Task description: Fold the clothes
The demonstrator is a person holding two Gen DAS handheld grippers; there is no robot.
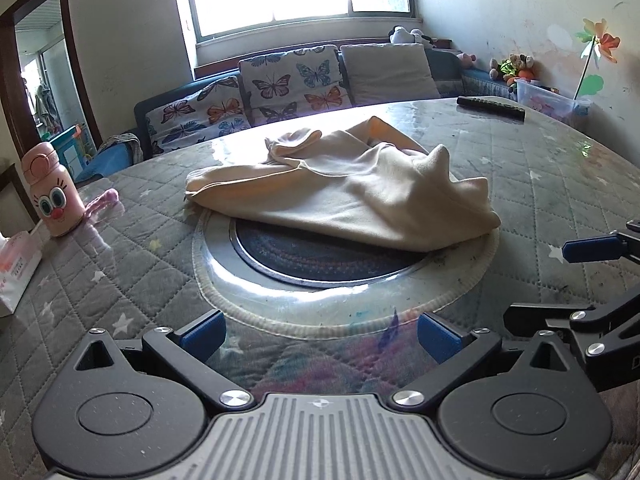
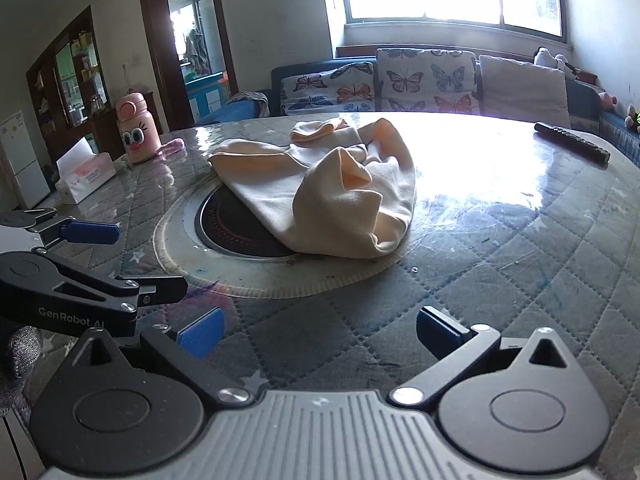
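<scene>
While both grippers hover low over the near edge of the worktop [image 1: 540, 168], the item at issue is one cream garment [image 1: 344, 196], lying in a loose, rumpled heap at the middle of the quilted cover and overlapping the far part of a round dark hotplate [image 1: 320, 256] set into it.

Left gripper [image 1: 320, 334]: blue fingers [image 1: 202, 330] spread wide, nothing between them. Right gripper [image 2: 318, 332]: fingers spread equally wide, likewise empty.

Position: the garment sits straight ahead of both, well apart from either set of fingers, with the hotplate between. Its long axis runs roughly crosswise to the reach, a flatter end to the left and bunched, peaked folds to the right. The left gripper faces it more squarely; the right gripper sees it slightly left of centre, nearer the bunched end.

Condition: crumpled, not squared into any neat fold.

Also present: a pink bottle [image 1: 50, 190], a tissue box [image 2: 86, 178], and a black remote [image 1: 491, 107].
</scene>
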